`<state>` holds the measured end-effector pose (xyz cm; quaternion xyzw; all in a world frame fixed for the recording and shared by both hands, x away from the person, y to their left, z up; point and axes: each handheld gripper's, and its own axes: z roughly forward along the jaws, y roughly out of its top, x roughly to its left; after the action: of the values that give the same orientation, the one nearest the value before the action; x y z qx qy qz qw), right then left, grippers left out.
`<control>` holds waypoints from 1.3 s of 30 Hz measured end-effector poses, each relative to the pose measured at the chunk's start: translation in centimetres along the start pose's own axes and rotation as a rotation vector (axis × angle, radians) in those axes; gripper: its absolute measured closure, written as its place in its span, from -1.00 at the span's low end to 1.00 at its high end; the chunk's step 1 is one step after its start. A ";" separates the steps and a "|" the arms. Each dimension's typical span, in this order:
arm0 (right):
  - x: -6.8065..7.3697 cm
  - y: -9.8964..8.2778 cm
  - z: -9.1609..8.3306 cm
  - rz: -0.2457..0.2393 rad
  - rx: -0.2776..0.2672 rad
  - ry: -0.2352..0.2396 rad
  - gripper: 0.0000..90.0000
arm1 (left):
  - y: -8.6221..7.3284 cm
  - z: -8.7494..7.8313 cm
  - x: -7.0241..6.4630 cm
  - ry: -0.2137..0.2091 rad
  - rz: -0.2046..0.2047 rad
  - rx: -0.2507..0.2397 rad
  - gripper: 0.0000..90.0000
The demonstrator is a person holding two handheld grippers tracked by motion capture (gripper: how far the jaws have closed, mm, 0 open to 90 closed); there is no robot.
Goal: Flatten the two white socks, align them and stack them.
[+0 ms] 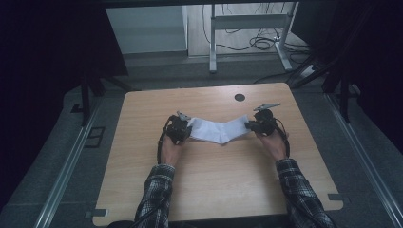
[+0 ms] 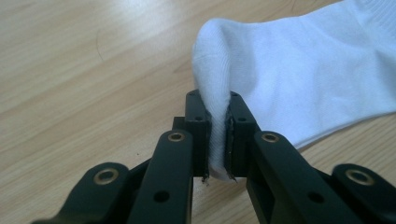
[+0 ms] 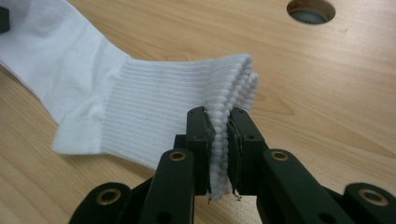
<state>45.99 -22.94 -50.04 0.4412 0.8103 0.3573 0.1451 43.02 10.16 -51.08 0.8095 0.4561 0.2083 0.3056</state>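
A lab or test room was indicated, not a home. A plain wooden table [image 1: 223, 190] with a round cable hole [image 1: 240, 97] was set at the centre of the frame on grey floor [image 1: 142, 71]. Metal rails [image 1: 62, 175] were seen along the lower left and right edges. At the top centre, the metal legs of a desk frame [image 1: 247, 28] and loose cables [image 1: 261, 42] were noted on the floor. Dark curtaining [image 1: 43, 71] was hung at the left and right sides.

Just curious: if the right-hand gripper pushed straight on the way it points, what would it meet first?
The right gripper already pinches the white sock at its ribbed cuff. Straight on it would probably push that sock along the table.
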 end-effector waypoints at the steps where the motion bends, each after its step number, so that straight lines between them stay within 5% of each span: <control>1: 0.0 -0.1 0.3 0.000 0.007 -0.003 0.76 | -0.3 0.5 0.0 0.006 0.010 0.016 0.82; 9: -0.2 -1.3 1.9 -0.019 0.076 -0.010 0.67 | -1.5 1.6 0.3 -0.003 -0.021 0.033 0.70; 18: -0.6 -0.9 1.2 -0.006 0.073 -0.035 0.24 | -1.7 1.0 1.1 0.003 -0.071 -0.016 0.12; 39: 0.1 -0.8 -0.2 -0.023 0.037 -0.001 -0.38 | -2.5 -0.9 1.6 -0.075 -0.137 -0.054 -0.49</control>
<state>45.32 -23.21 -50.45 0.4346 0.8217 0.3404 0.1415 41.71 12.78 -52.02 0.7752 0.4927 0.1684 0.3577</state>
